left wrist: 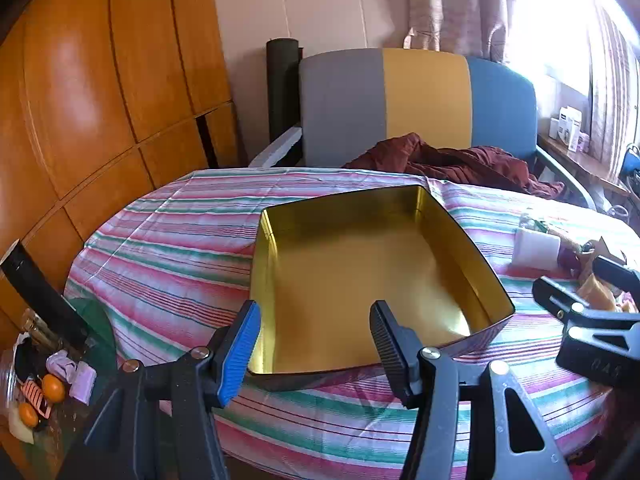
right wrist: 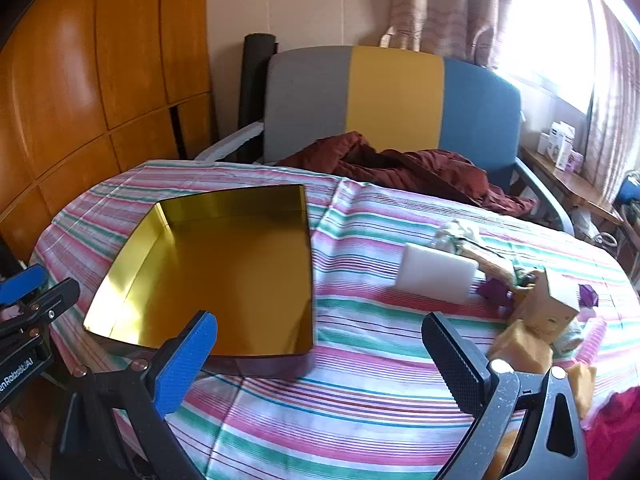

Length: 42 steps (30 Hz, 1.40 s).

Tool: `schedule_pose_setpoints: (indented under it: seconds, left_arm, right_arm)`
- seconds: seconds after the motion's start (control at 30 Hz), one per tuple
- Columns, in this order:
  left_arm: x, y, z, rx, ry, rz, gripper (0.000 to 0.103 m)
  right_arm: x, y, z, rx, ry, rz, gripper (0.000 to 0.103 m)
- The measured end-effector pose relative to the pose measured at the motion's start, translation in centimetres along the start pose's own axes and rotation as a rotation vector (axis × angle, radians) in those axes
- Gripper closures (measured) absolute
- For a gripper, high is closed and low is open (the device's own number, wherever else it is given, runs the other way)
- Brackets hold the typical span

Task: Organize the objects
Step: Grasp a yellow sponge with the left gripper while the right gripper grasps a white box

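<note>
An empty tin box with a gold inside (left wrist: 460,236) (right wrist: 308,240) lies open on the striped tablecloth. My left gripper (left wrist: 316,328) is open and empty, hovering over the box's near edge. My right gripper (right wrist: 320,340) is open and empty, just right of the box's near corner. A white block (right wrist: 438,276) (left wrist: 536,250) lies to the right of the box. Beside it sit a small cardboard box figure (right wrist: 554,300), wooden blocks (right wrist: 520,346), purple bits (right wrist: 494,292) and a crumpled wrapper (right wrist: 460,234).
The round table (right wrist: 360,412) has a striped cloth. A dark red garment (left wrist: 460,160) lies on the chair (left wrist: 384,104) behind it. A side table at far left holds oranges (left wrist: 52,388) and clutter. Wooden wall panels (left wrist: 80,100) stand left; a window shelf with boxes (right wrist: 560,148) is right.
</note>
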<state>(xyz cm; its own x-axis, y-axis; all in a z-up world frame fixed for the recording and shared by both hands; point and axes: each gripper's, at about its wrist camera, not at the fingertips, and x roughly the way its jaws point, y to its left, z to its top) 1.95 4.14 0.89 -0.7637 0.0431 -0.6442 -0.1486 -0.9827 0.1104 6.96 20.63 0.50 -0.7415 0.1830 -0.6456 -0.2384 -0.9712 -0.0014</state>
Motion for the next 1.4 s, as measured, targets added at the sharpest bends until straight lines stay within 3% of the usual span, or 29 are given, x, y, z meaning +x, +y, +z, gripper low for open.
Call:
schedule_pose_setpoints:
  seconds: [0.37,0.5,0.7,0.9,1.03,1.13,1.2,1.4]
  left_arm:
    - [0.8,-3.1,0.2,0.088,0.015,-0.078,0.045]
    - [1.2,-4.8,0.4,0.126,0.02,-0.145,0.037]
    - [2.8,-9.8,0.5,0.228,0.091,-0.334,0.027]
    - [3.8,-16.5,-0.2,0.343,0.212,-0.545,0.027]
    - [3.1,-20.8,-1.4,0.44,0.277,-0.687,0.028]
    - [1.6,-24.3,-2.4,0.537,0.295,-0.812,0.028]
    - [0.0,-26.5,-3.4,0.62,0.25,-0.867,0.027]
    - [-1.7,-31.9,-6.0,0.793,0.215,-0.917,0.023]
  right_arm:
    - [-1.6,-6.3,-0.3,0.084,-0.002,-0.093,0.0]
    - [-2.9,-10.0,-0.9,0.134,0.014,-0.147,0.0]
    - [-5.6,-16.7,-2.6,0.233,0.056,-0.229,0.0]
    - [-9.1,-23.4,-5.2,0.362,0.084,-0.359,0.0]
    - [-10.7,-26.4,-7.0,0.451,0.104,-0.39,0.0]
    - [-11.5,-27.5,-8.1,0.465,0.122,-0.401,0.0]
    - [-11.8,-28.0,-8.7,0.473,0.132,-0.404,0.0]
    - [-12.4,-28.9,-9.9,0.506,0.141,-0.406,0.0]
